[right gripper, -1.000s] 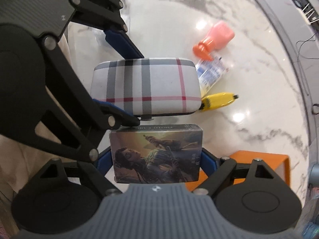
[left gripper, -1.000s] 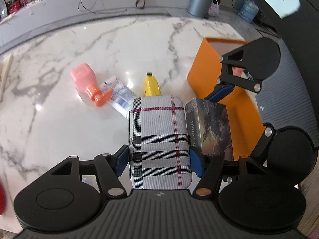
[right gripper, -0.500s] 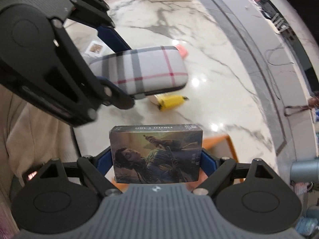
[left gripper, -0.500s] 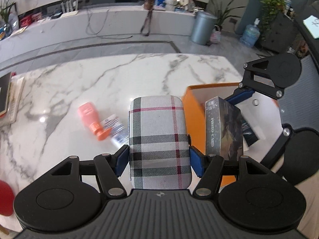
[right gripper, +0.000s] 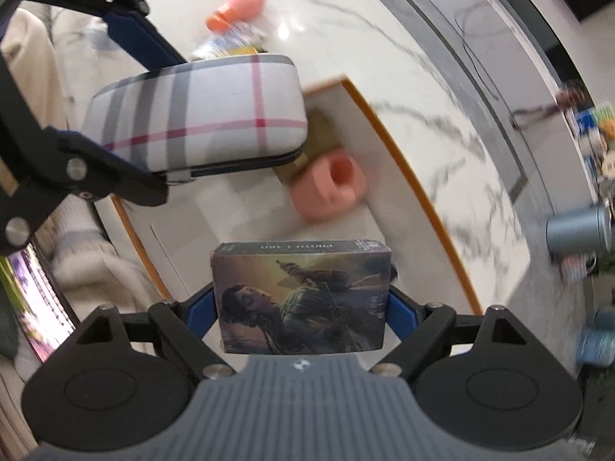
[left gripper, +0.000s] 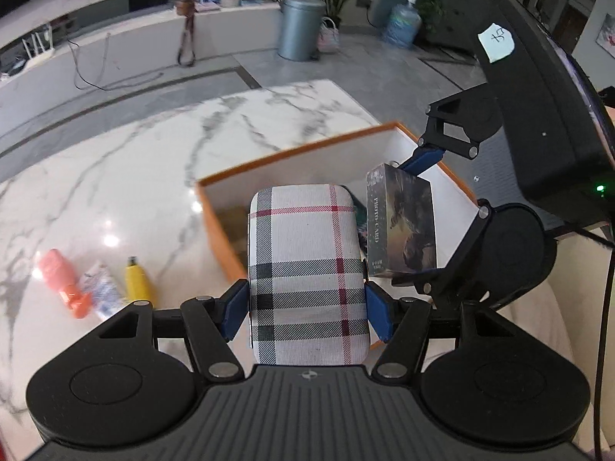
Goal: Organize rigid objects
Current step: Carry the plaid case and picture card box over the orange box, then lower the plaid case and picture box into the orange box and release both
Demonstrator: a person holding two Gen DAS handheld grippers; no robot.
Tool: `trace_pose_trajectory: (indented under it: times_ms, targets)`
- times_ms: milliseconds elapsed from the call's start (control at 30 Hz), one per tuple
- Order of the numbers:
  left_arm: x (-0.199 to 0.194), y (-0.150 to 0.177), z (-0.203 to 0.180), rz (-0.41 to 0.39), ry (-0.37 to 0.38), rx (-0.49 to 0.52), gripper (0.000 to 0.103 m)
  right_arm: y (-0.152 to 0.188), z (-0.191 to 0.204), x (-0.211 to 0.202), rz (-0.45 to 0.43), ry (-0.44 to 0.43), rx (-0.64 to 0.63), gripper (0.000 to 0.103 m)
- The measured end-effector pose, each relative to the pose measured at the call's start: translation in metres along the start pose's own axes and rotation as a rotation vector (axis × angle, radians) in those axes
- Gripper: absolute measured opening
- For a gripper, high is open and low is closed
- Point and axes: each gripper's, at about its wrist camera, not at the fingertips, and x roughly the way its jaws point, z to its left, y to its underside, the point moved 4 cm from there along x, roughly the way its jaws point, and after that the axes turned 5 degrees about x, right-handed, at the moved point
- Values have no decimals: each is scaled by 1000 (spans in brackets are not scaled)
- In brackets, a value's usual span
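1. Plaid-cloth case [left gripper: 309, 280]: pinched across its width by the left tool [left gripper: 307, 309], blue pads flat on both long sides near its near end. It hangs over the near-left part of the orange box [left gripper: 215, 226], not yet inside.
2. Handling, case: judged a stiff shell under woven cloth, light, with rounded corners. The cloth should give good friction; the seam along its edge, seen from the right wrist view [right gripper: 200, 130], is best kept clear of the pads.
3. Card box [right gripper: 301, 296]: pinched at both short ends by the right tool [right gripper: 301, 307], picture face toward the camera. It hangs over the box interior, to the right of the case [left gripper: 401, 223].
4. Handling, card box: judged light, thin cardboard with a glossy wrap, so slippery and liable to dent. Hold on the ends suits it; squeeze gently.
5. Box contents: a pink holder [right gripper: 328, 186] lies on the white floor at the far side, beside a brownish item I cannot identify.
6. Desk [left gripper: 153, 161]: marble, carrying a pink bottle [left gripper: 61, 278], a white tube [left gripper: 102, 286] and a yellow bottle [left gripper: 136, 280] close together at the left, well apart from the box.
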Motion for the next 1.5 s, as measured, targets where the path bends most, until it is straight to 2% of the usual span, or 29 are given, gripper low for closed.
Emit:
trace_pose_trajectory:
  times_ms: [167, 500, 667, 933, 1033, 1133, 1200, 1500]
  targets:
    - [26, -10, -17, 46, 27, -28, 73, 16, -13, 20, 35, -4, 36, 87]
    - [78, -16, -41, 201, -10, 24, 73, 38, -23, 55, 61, -43, 70, 87]
    - [97, -15, -41, 264, -28, -26, 73, 44, -27, 70, 62, -63, 89, 87]
    - [116, -18, -32, 306, -57, -151, 73, 41, -31, 76, 36, -110, 94, 87]
    - [118, -16, -23, 321, -125, -151, 73, 40, -31, 77, 27, -119, 95, 87]
    - [124, -12, -16, 351, -150, -171, 73, 38, -31, 81, 20, -137, 104, 87]
    - [127, -11, -19, 359, -170, -147, 73, 36, -32, 84, 15, -146, 112, 87]
    - [138, -14, -24, 374, -197, -170, 76, 34, -30, 82, 15, -153, 101, 87]
